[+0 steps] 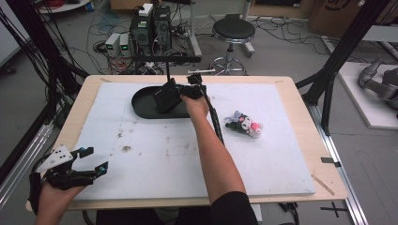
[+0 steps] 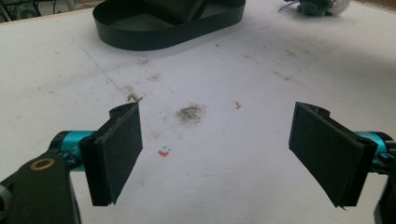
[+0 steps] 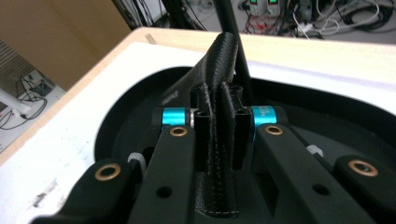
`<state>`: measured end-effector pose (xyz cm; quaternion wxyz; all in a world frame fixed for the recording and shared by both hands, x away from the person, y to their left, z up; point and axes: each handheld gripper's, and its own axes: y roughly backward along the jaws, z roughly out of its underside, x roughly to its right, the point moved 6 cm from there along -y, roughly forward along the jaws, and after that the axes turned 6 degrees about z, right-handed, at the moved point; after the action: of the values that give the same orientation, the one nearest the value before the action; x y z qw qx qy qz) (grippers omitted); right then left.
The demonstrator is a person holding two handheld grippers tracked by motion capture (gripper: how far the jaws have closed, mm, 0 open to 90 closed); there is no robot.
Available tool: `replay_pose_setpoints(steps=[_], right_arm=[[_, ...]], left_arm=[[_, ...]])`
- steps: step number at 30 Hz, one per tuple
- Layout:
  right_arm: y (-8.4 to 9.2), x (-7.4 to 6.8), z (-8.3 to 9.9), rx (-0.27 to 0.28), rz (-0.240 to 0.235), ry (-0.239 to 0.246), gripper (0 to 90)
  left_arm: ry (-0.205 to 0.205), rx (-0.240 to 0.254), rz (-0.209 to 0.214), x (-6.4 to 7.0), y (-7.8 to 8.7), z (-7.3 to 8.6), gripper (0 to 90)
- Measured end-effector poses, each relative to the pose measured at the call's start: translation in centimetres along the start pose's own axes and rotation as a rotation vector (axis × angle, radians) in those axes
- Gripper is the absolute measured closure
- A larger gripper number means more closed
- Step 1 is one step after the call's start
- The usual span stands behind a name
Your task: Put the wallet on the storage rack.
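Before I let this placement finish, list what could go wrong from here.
1. The right gripper pinches the black leather wallet by a fold only; it may slip out early.
2. The wallet hangs tilted over the black oval tray, so it may catch the rim or land leaning.
3. The forearm passes close beside the small plush toy and could brush it on the way back.

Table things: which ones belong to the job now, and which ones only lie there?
In the job: right gripper, shut on black wallet; black tray below it.
Lying about: plush toy; left gripper, open, holding nothing.
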<state>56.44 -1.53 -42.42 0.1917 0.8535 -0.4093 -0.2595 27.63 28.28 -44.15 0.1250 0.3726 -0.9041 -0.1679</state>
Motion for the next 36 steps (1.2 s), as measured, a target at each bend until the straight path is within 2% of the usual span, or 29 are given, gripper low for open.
replay_pose_setpoints(steps=[5,7,8,9,10,11,14,17,22,24,26,27,31,34,35,36], right_arm=[[-0.7,0.3,0.9,-0.047,0.059,0.028,81.3],[-1.0,0.5,1.2,-0.069,0.105,0.055,73.9],[-1.1,0.6,1.4,-0.066,0.133,0.072,66.0],[-1.0,0.7,1.4,-0.054,0.144,0.067,60.3],[-1.0,0.7,1.4,-0.054,0.144,0.067,60.3],[-0.8,0.8,1.4,-0.045,0.128,0.041,52.9],[-0.2,1.0,1.4,-0.051,0.136,0.063,48.3],[0.6,0.9,1.5,-0.060,0.097,0.041,41.6],[2.6,0.1,1.6,-0.070,0.092,0.108,37.1],[3.6,-0.3,1.6,-0.052,0.100,0.140,36.4],[4.0,-0.4,1.7,-0.041,0.098,0.149,35.8],[4.9,-0.4,1.9,-0.047,0.101,0.159,33.2],[6.6,-0.2,2.5,-0.089,0.110,0.192,29.6],[8.2,-0.1,2.8,-0.051,0.098,0.208,29.5],[8.2,-0.1,2.8,-0.051,0.098,0.208,29.5],[9.2,0.2,3.3,-0.052,0.079,0.202,27.6]], left_arm=[[-0.003,-0.001,0.002,0.1,0.0,0.0,17.3],[-0.004,0.000,0.001,0.1,0.1,-0.1,17.3],[-0.003,0.001,0.001,0.1,0.1,-0.1,17.3],[-0.002,0.002,0.000,0.1,0.1,-0.1,17.4],[-0.002,0.002,0.000,0.1,0.1,-0.1,17.3],[-0.002,0.000,0.001,-0.1,0.1,0.0,17.3],[0.001,0.001,0.000,-0.1,0.1,0.0,17.3],[-0.001,0.005,0.001,0.0,0.0,-0.1,17.3],[-0.005,0.011,0.004,0.1,-0.1,-0.5,17.3],[-0.006,0.015,0.007,0.1,-0.3,-0.7,17.3],[-0.006,0.019,0.010,0.1,-0.4,-0.9,17.3],[-0.004,0.029,0.017,-0.1,-0.8,-1.3,17.3],[-0.013,0.039,0.036,-0.2,-1.8,-2.2,17.4],[-0.015,0.040,0.048,-0.5,-3.3,-3.1,17.3],[-0.015,0.040,0.048,-0.5,-3.3,-3.1,17.3],[-0.007,0.051,0.061,-0.8,-4.0,-3.4,17.3]])
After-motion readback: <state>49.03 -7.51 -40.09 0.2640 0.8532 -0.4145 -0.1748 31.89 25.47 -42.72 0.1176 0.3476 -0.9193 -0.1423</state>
